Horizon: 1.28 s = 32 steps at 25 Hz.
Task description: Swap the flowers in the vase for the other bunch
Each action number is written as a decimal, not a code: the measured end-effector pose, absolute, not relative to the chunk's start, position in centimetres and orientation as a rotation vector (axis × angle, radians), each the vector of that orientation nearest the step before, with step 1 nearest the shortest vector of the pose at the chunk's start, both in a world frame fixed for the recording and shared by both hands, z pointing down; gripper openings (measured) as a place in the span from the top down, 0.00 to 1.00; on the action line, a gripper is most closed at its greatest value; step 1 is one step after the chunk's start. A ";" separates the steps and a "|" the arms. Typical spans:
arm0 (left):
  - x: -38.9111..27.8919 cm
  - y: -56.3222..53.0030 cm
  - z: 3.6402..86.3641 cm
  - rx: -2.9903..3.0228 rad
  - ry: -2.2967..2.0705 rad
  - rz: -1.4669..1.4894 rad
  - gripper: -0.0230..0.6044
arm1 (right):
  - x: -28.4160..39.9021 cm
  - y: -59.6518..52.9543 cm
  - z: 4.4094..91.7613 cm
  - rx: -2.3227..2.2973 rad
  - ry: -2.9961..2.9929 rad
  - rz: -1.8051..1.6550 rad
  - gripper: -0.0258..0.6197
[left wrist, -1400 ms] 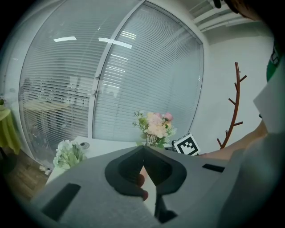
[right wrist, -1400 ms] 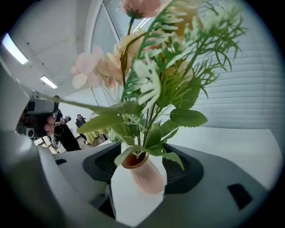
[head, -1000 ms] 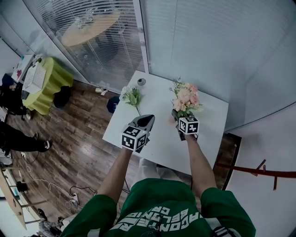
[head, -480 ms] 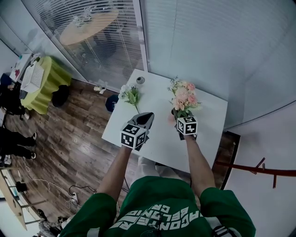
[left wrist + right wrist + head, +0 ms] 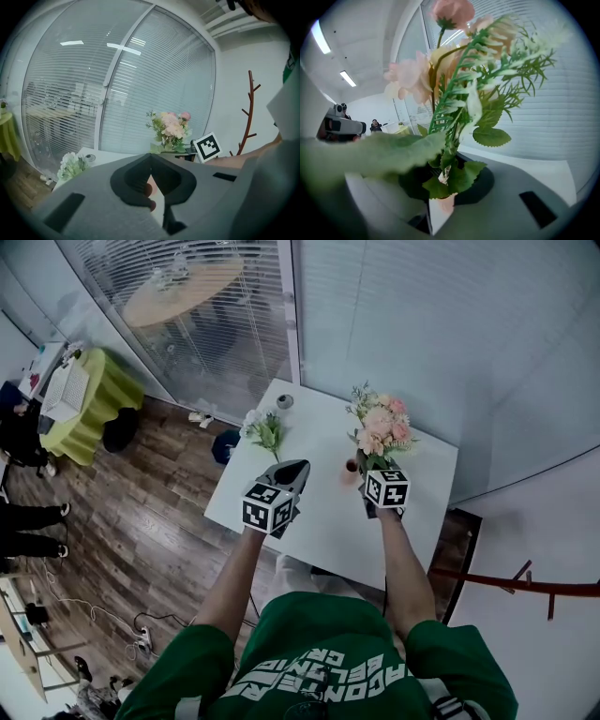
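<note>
Leaves hide where the right hand-held gripper (image 5: 443, 180), jaws just closing, pinches the stems of the pink bunch (image 5: 380, 432); the vase (image 5: 351, 466) stands just left of it. Ahead of the left hand-held gripper (image 5: 298, 468), closed and empty, the white bunch (image 5: 265, 432) lies on the worktop (image 5: 328, 521). Upside-down shirt lettering (image 5: 319, 681) is unreadable.

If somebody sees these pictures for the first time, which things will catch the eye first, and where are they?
The pink bouquet stands out first. The right gripper, whose jaws have just been closing, grips its stems over the white table, close to the small pink vase. Next comes the white-and-green bunch, lying near the table's far left corner, beyond the left gripper.
</note>
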State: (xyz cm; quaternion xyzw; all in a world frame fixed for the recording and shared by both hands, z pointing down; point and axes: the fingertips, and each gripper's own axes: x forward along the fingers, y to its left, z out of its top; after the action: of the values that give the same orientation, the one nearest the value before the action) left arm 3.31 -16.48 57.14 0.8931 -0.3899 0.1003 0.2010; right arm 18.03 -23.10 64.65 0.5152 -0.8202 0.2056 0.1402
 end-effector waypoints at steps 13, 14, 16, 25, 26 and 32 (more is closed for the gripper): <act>3.5 -17.5 52.9 2.541 -1.109 0.188 0.95 | 17.2 -23.8 52.4 1.489 -2.497 0.421 0.86; 3.5 -17.5 52.6 2.544 -1.114 0.181 0.95 | 17.1 -23.8 51.8 1.485 -2.505 0.409 0.86; 3.4 -17.7 52.1 2.549 -1.120 0.174 0.95 | 16.9 -23.7 51.0 1.482 -2.514 0.389 0.86; 4.0 -17.6 51.2 2.576 -1.093 0.169 0.95 | 17.3 -22.7 50.8 1.499 -2.495 0.382 0.86; 4.3 -17.5 51.2 2.581 -1.081 0.171 0.95 | 17.7 -22.4 50.9 1.510 -2.486 0.383 0.86; 7.7 -17.3 50.8 2.624 -0.977 0.179 0.95 | 22.1 -20.8 50.5 1.615 -2.415 0.400 0.86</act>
State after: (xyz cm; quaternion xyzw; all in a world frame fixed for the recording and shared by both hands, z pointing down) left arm 7.70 -17.35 50.77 0.9221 -0.3435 0.0628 0.1671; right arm 22.14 -20.78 50.50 0.5476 -0.8190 0.1356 0.1044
